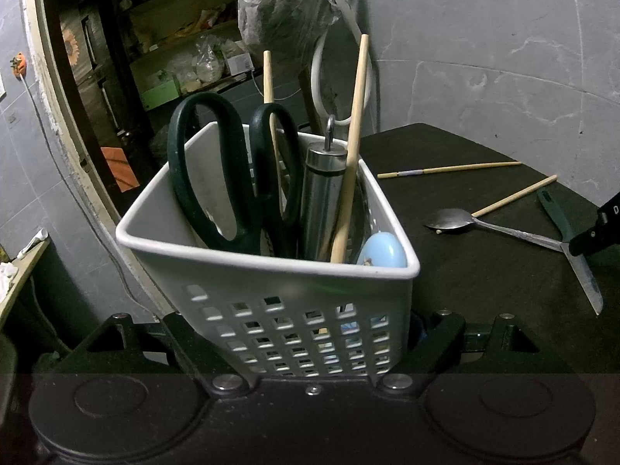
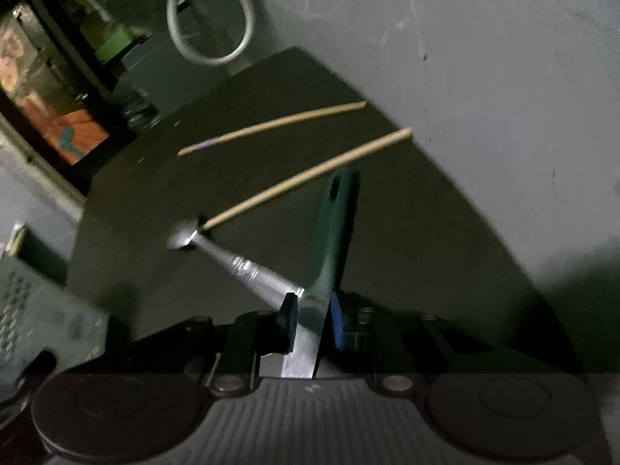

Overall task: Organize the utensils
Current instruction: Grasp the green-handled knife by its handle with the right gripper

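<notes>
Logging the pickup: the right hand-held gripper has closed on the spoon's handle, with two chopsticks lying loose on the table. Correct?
Not the spoon. The right hand-held gripper is closed on the knife, as the right wrist view shows. Two chopsticks do lie loose on the table.

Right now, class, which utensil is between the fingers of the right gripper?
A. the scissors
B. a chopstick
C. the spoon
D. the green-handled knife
D: in the right wrist view the fingers close on the blade of the green-handled knife, while the spoon and both chopsticks lie on the table.
</notes>
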### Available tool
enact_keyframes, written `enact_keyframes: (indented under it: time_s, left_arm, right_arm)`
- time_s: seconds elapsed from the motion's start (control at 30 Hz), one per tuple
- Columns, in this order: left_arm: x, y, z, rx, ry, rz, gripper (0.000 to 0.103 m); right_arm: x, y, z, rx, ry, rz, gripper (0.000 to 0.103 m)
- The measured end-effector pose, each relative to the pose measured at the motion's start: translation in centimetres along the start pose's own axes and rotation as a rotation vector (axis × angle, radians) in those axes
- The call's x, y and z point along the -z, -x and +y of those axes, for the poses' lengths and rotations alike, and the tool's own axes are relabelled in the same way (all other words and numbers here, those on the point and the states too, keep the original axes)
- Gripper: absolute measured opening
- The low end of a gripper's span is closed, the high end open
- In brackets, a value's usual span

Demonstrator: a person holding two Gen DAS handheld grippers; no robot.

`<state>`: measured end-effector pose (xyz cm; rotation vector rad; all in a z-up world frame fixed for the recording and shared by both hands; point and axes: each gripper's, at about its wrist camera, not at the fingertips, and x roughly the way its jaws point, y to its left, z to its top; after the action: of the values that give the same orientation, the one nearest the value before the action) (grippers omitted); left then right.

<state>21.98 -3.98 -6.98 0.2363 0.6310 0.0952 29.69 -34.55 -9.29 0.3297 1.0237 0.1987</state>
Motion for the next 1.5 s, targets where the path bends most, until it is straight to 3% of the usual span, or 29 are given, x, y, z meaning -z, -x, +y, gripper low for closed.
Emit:
enact_keyframes:
  time_s: [0.27, 0.53, 0.6, 0.93, 1.27, 1.5]
  left_arm:
    - [-0.1, 0.0, 0.0, 0.002, -0.004, -0.001, 0.086]
    - [-0.1, 0.0, 0.0, 0.003, 0.001, -0.003, 0.086]
    - [0.0, 0.0, 0.1, 0.004, 0.002, -0.003, 0.086]
    - [0.0, 0.0, 0.1, 0.005, 0.003, -0.005, 0.086]
    - [0.0, 0.1, 0.1, 0.007, 0.006, -0.005, 0.086]
    - [-0.1, 0.0, 0.1, 0.01, 0.008, -0.004, 0.087]
  right_arm:
    - [-1.8, -0.8, -0.7, 0.0, -0.023, -0.015, 0.03]
    - [-3.9, -2.2, -0.3, 0.01, 0.01, 0.007, 0.023]
    - [-3.9, -2.5, 0.4, 0.037, 0.059, 0.01, 0.016]
    - [-2.4, -2.0, 4.3, 0.171, 0.297, -0.005, 0.012]
    - [3.4, -1.8, 10.3, 0.351, 0.767, -0.052, 0.012]
    - [2.4, -1.7, 9.4, 0.29, 0.675, -0.025, 0.013]
